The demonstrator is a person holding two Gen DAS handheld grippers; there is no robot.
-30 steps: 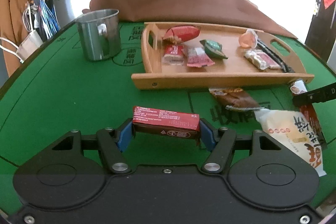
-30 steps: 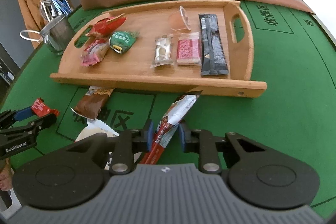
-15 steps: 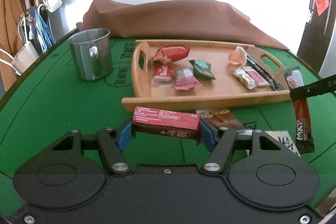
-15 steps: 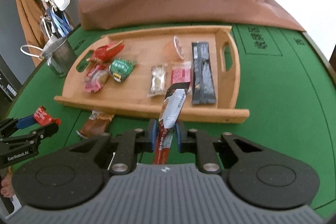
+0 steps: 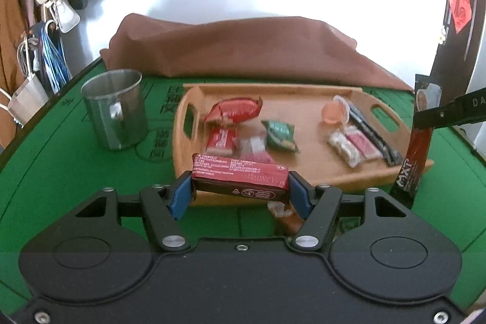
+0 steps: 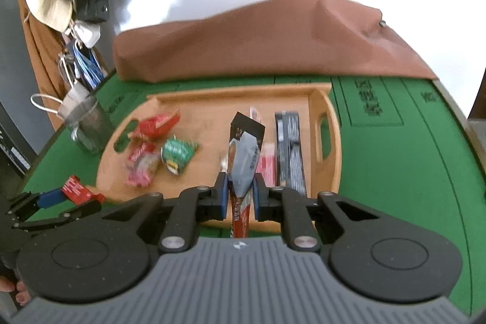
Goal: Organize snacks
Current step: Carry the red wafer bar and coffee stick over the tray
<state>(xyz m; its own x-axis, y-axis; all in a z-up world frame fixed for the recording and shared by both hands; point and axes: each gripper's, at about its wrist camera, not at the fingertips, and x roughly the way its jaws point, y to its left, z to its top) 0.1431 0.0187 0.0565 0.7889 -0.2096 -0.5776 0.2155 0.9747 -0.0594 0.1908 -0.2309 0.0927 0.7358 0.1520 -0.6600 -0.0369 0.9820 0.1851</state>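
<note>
Two snacks are in hand above the green felt table (image 5: 60, 172). At nine o'clock stands a steel mug (image 5: 114, 108). The left gripper (image 5: 240, 193) has its jaws about half open, clamped endwise on a stiff red bar (image 5: 240, 179) that looks light and boxy. Ahead at twelve o'clock, the wooden tray (image 6: 329, 141) holds crinkly foil packets. The right gripper (image 6: 240, 196) is pinched tight on a long glossy sachet (image 6: 244, 163), probably limp and slippery; gripping mid-length suits it. A brown cloth (image 6: 258, 44) lies beyond.
</note>
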